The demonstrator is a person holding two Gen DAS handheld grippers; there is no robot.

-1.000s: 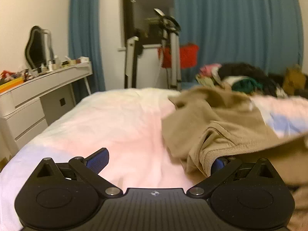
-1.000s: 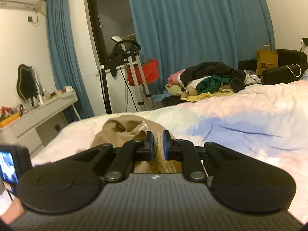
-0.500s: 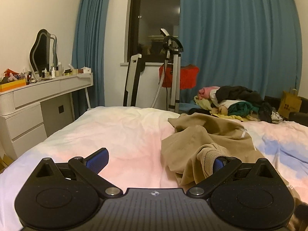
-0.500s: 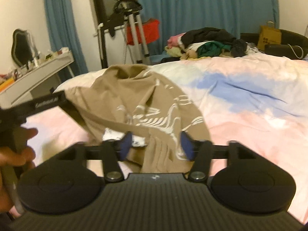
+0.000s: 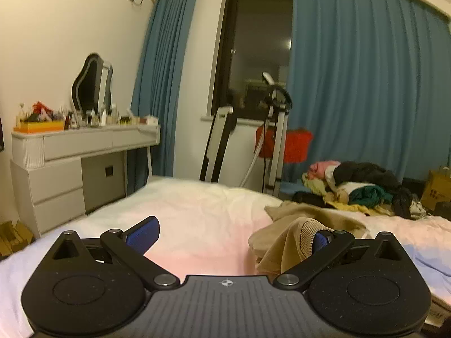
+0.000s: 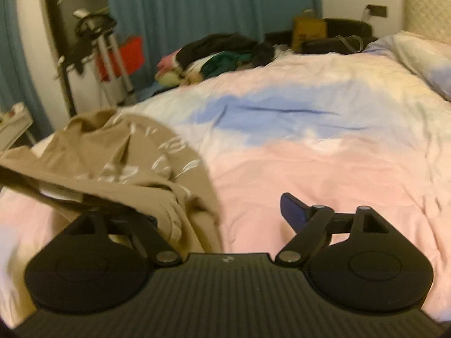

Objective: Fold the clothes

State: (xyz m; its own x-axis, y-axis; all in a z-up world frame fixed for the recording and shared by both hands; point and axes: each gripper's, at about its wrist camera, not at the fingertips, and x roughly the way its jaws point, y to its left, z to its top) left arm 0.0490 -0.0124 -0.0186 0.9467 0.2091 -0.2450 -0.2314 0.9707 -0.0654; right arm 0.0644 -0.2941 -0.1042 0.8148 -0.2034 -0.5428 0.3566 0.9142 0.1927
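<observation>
Tan sweatshirt [image 6: 132, 169] lies crumpled on the near-left part of the bed [image 6: 324, 155], unfolded. Left gripper [image 5: 234, 236]: jaws spread wide, gripping nothing — a ribbed cuff [image 5: 305, 232] drapes against its right finger only. Right gripper [image 6: 222, 211]: also wide open, cloth bunched over its left finger, no pinch. Judgement: both released so the garment settles flat before regrasping. Surface — soft pink-blue duvet, will wrinkle. Far: clothes pile [image 5: 358, 188], blue curtains [image 5: 366, 98], white dresser [image 5: 70, 155] on the left.
</observation>
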